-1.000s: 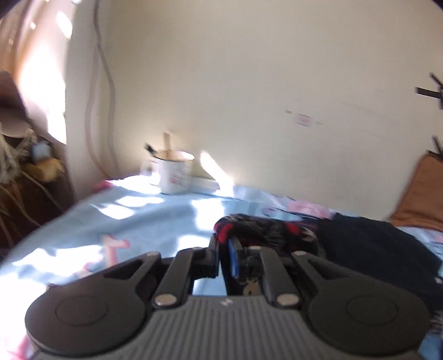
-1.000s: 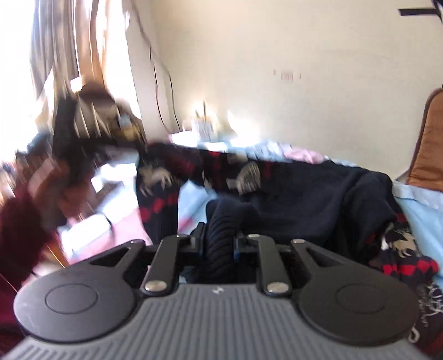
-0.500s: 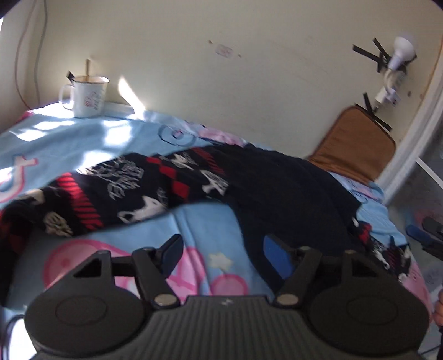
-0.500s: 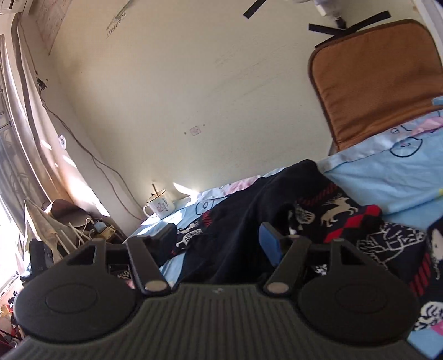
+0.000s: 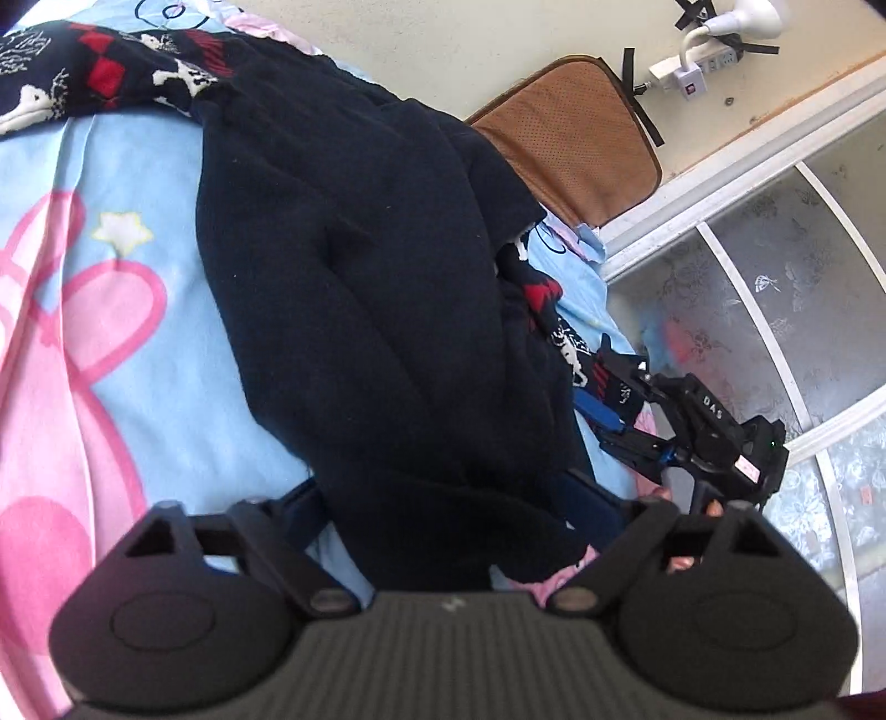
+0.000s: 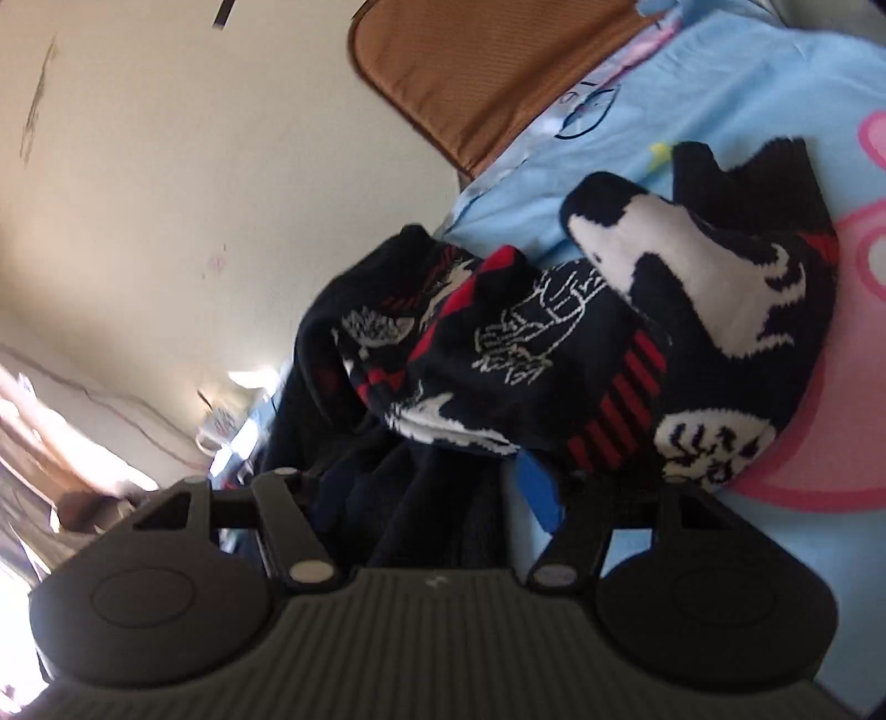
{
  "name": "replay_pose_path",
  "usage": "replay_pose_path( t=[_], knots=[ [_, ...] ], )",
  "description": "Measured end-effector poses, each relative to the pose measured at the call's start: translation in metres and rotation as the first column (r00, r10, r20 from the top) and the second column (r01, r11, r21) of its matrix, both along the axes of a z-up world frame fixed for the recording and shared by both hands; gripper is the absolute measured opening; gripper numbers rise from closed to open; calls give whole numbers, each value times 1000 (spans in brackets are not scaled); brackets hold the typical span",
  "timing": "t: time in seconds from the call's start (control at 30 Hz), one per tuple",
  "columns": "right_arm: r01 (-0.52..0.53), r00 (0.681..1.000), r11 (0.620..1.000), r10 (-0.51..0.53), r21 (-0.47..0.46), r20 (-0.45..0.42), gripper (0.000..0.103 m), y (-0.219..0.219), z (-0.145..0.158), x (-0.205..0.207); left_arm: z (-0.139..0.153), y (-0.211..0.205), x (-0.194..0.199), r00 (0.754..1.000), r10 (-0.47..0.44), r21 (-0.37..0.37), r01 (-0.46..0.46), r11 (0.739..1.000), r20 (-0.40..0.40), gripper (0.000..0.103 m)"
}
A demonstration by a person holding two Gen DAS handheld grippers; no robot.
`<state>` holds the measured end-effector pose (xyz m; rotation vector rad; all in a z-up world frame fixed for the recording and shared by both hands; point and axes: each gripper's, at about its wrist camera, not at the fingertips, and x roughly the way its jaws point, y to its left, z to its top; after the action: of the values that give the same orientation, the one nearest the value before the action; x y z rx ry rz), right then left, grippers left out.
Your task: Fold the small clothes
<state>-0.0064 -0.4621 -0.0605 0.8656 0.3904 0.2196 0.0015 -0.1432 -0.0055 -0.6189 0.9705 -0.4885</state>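
Left wrist view: the left gripper (image 5: 443, 501) is straddling the dark sweater's (image 5: 360, 277) hem on the bedsheet (image 5: 111, 343), jaws spread; the right gripper (image 6: 437, 482), also spread, is nosing the rumpled patterned sleeve (image 6: 637, 354). Bunched layers are risking a crooked, multi-layer pinch.

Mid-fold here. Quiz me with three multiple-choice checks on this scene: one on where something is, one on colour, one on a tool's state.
1. Where is the brown cushion?
A. lying on the sweater
B. propped against the wall, beyond the sweater
C. gripped by a tool

2. Which colours does the patterned sleeve show on navy?
A. red and white
B. green and yellow
C. orange only

3. The left tool is:
A. shut and empty
B. shut on the cushion
C. open, straddling the sweater's edge

Answers: B, the cushion stands up against the wall; A, red blocks and white figures show; C, its fingers sit wide apart with dark fabric between them.
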Motion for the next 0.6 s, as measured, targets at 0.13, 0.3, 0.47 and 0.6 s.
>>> replay_pose_path(
  t=[0.13, 0.3, 0.47, 0.6],
  knots=[
    [117, 993, 993, -117, 2, 18, 50, -12, 9, 4, 1, 13, 2, 999, 35, 17, -34, 999, -39, 18],
    [328, 944, 895, -319, -301, 81, 12, -12, 42, 2, 52, 73, -34, 980, 167, 63, -174, 983, 104, 15],
    [51, 996, 964, -30, -259, 85, 41, 9, 45, -11, 79, 127, -81, 929, 316, 109, -340, 934, 190, 10],
    [-151, 985, 919, 171, -364, 24, 55, 60, 33, -14, 55, 135, -81, 928, 357, 124, -369, 921, 111, 36]
  ],
)
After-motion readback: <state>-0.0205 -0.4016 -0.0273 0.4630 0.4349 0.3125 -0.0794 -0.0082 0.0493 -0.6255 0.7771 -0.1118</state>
